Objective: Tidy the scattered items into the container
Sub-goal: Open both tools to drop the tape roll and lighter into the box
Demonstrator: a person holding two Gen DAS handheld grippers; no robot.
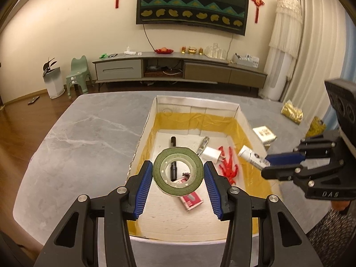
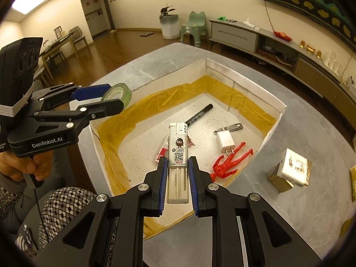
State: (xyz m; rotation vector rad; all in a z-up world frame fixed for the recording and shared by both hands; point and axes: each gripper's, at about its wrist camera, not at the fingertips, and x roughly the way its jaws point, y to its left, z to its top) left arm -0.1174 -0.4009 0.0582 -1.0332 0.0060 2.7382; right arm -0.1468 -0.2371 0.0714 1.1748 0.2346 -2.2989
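The lighter (image 2: 177, 155) ran lengthwise up the middle of the right wrist view, nozzle end away from the camera, over the box (image 2: 244, 82). The right gripper (image 2: 177, 173) had its fingers clamped on the lighter's clear lower half. The left gripper (image 1: 178, 173) held the tape roll (image 1: 178, 171) by its rim, hole facing the camera, above the box's near end. A small carton (image 2: 291, 169) stood on the counter (image 2: 289, 211), right of the box wall.
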